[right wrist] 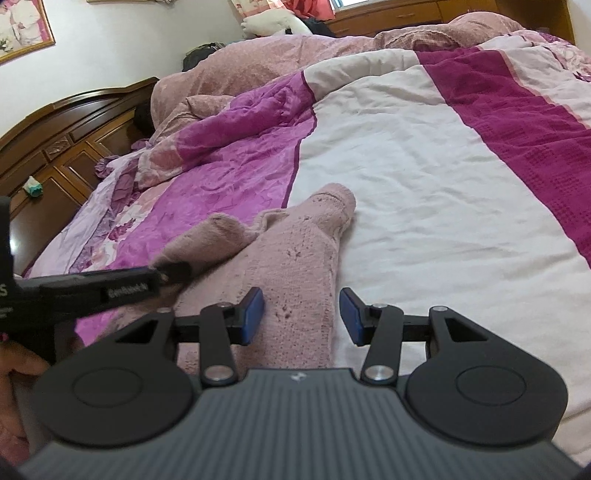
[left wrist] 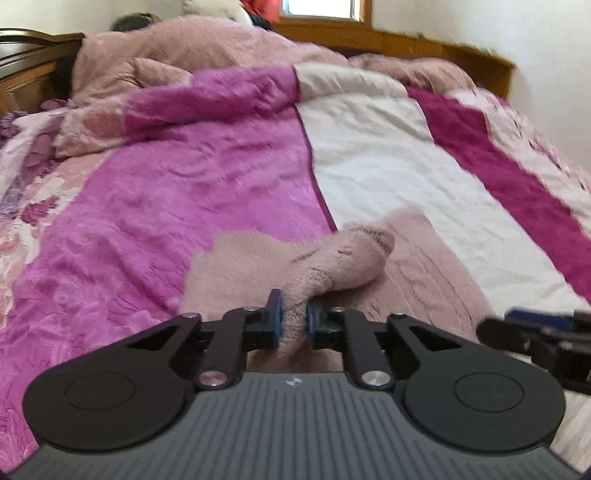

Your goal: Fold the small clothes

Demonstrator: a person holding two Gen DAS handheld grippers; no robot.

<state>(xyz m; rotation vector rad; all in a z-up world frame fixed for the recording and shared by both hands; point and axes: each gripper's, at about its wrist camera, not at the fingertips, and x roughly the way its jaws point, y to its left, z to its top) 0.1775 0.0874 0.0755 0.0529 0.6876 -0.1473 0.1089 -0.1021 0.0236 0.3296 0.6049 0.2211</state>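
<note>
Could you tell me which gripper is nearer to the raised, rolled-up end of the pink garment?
Left. The left gripper is shut on the pink garment, lifting that rolled end. The right gripper is open, its fingers straddling the flat part lying on the bedspread.

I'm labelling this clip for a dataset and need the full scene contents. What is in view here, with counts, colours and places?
Pink garment: one, dusty pink, fuzzy, lying on the bedspread in front of both grippers, one part lifted.
Bedspread: one, magenta, white and purple bands, covering the bed.
Quilt: one, dusty pink, heaped at the far end.
Headboard: one, dark brown wood, left.
Plush toy: one, white, behind the quilt.
Framed picture: one, pink-toned, on the wall.
Window: one, wood-framed, far wall.
Left gripper: black with blue pads, shut on the garment.
Right gripper: black with blue pads, open, over the garment.
</note>
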